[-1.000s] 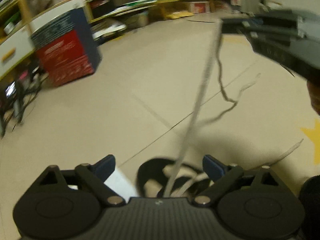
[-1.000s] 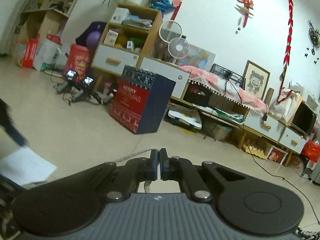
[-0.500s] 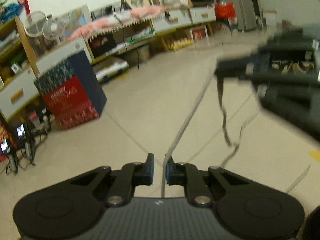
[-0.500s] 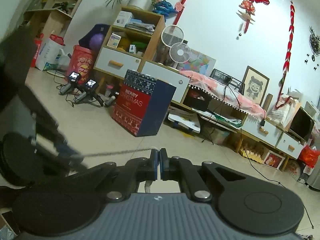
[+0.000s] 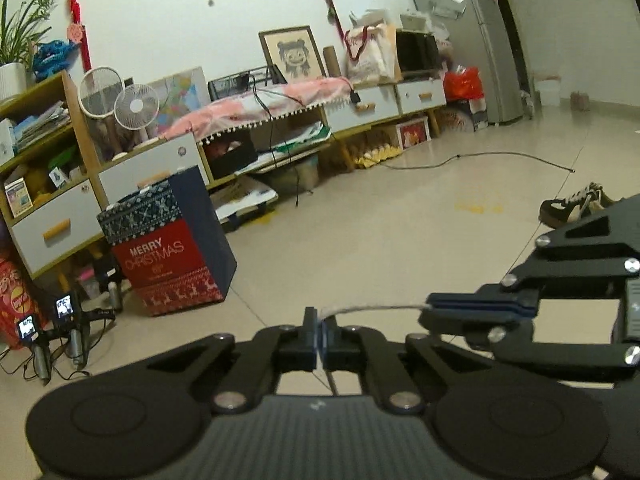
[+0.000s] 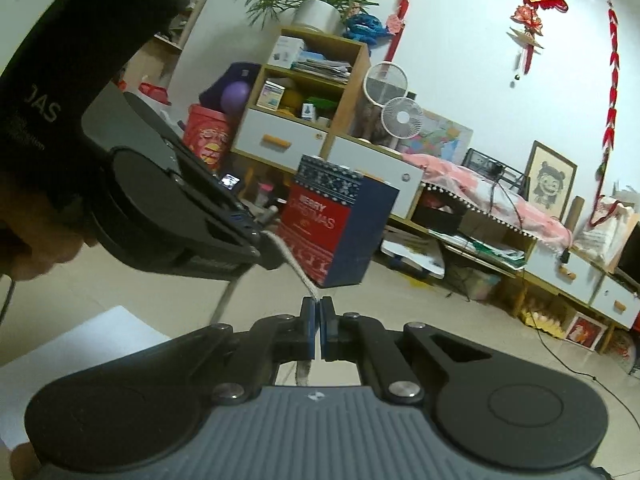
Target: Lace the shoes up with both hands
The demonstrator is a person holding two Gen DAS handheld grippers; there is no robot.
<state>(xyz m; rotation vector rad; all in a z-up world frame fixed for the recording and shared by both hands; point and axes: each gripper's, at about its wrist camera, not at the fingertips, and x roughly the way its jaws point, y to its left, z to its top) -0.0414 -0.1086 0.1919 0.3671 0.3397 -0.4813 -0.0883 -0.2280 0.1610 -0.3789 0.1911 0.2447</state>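
Observation:
A grey-white shoelace (image 5: 376, 309) runs in a short span between my two grippers. My left gripper (image 5: 320, 332) has its jaws closing tight on one part of the lace, which shows as a thin strip between the pads. My right gripper (image 6: 320, 320) is shut on the lace (image 6: 294, 264) too, with a loose end hanging under its fingers. In the left wrist view the right gripper (image 5: 427, 314) points in from the right. In the right wrist view the left gripper (image 6: 264, 248) reaches in from the left. A black-and-white sneaker (image 5: 572, 208) lies on the floor at the far right.
A red and blue Christmas box (image 5: 172, 248) stands on the tiled floor ahead. Low cabinets and shelves (image 5: 360, 108) line the wall. A white sheet of paper (image 6: 80, 344) lies at lower left. A black cable (image 5: 500, 156) crosses the floor. A hand (image 6: 32, 248) holds the left gripper.
My left gripper shut on the lace and rose, tilting up from the floor to the room. The shoe beneath it left its view. The left gripper came in close beside the right one.

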